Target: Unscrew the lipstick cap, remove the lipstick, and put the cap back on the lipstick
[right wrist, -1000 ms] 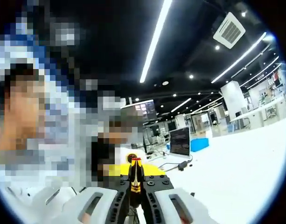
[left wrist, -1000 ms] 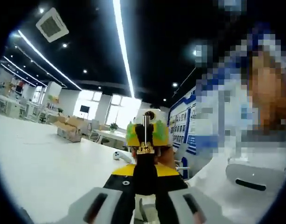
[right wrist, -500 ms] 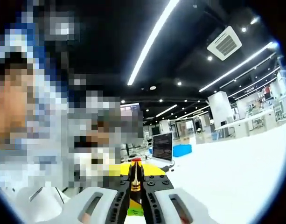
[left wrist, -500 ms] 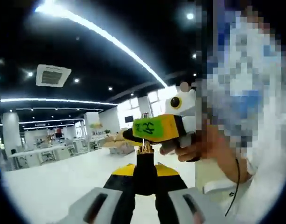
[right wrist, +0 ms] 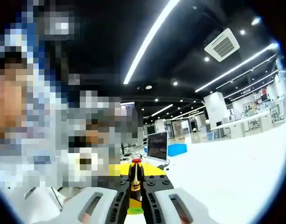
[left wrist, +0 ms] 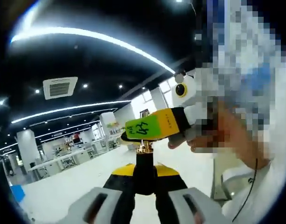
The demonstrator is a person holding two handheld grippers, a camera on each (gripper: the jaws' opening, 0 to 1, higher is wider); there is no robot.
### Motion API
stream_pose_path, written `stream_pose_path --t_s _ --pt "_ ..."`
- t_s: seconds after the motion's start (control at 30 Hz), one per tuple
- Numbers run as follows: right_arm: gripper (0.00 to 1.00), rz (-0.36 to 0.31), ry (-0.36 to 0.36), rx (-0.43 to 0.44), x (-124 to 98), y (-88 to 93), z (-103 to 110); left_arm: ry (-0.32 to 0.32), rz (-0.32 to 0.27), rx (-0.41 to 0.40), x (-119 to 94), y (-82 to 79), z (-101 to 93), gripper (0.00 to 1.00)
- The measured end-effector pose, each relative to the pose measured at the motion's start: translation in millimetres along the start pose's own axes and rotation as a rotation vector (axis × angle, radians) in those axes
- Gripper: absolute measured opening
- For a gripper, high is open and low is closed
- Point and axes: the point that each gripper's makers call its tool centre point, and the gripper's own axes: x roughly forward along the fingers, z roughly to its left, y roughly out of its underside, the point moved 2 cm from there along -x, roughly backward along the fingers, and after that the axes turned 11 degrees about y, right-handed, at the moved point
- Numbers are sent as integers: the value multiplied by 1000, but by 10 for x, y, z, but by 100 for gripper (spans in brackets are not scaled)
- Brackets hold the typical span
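Left gripper view: your left tongs (left wrist: 144, 196) are closed down on the lipstick (left wrist: 144, 163), gripping its black tube, which stands up between the jaws with the gold collar at its top. Your right tongs (left wrist: 147, 128) come in from the right of this view, lying crosswise above the lipstick; their yellow body with a green label sits right at the gold collar. I can't tell whether they touch it. A hand (left wrist: 198, 135) holds them at the right.

Right gripper view gives the opposite look: your right tongs (right wrist: 135, 198) point at the same lipstick (right wrist: 135, 175), seen here end on, with the red tip on top, the dark and gold barrel below it, and the yellow and black body of the left tongs (right wrist: 138, 170) behind. The jaws look nearly closed around the barrel, but actual contact isn't clear from this angle. A green patch shows low between the jaws.

Only the right gripper view shows the red tip; only the left gripper view shows the black tube clamped.

Background in both: a white table (right wrist: 236, 172), with a monitor (right wrist: 156, 145) and a blue box (right wrist: 177, 149) further back in the right gripper view.
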Motion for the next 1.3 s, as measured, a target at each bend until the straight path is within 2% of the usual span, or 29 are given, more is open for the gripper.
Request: stream_pose_path --t_s 0.07,0.2,0.3,0.43,0.5,0.6,0.73,0.77,0.83,1.0,1.13,1.17,1.27,1.3 --pt "6 10 -6 -7 -3 7 10 31 -15 -10 -10 -28 -21 16" --pt "6 16 -34 -1 -30 -11 41 178 -71 -136 -16 -84 -117 22" --pt "6 20 -72 8 -50 -21 90 278 -78 -199 -23 -77 -194 29" --pt "6 43 -179 49 -82 -8 257 500 -160 -409 -63 -148 -376 36" --pt "6 47 -224 79 -97 -14 321 611 -200 -500 -99 -193 -461 35" --pt "6 50 -260 108 -109 -18 372 668 -224 -565 -106 -196 -480 26" --pt "6 58 -288 117 -111 2 441 678 -227 -575 -99 -186 -496 16" --pt "6 63 -296 120 -112 11 452 657 -207 -569 -74 -144 -477 14" --pt "6 71 -273 87 -97 46 438 654 -196 -570 -53 -114 -489 14" --pt "6 66 -275 103 -97 38 428 660 -208 -591 -62 -133 -514 14" --pt "6 59 -231 79 -83 21 369 559 -182 -507 -21 -98 -427 14" --pt "6 62 -212 65 -72 33 343 516 -155 -463 3 -62 -404 14" --pt "6 59 -187 49 -64 34 301 430 -121 -404 30 -40 -357 13" --pt "6 56 -181 46 -66 26 283 377 -100 -366 46 -34 -333 13"
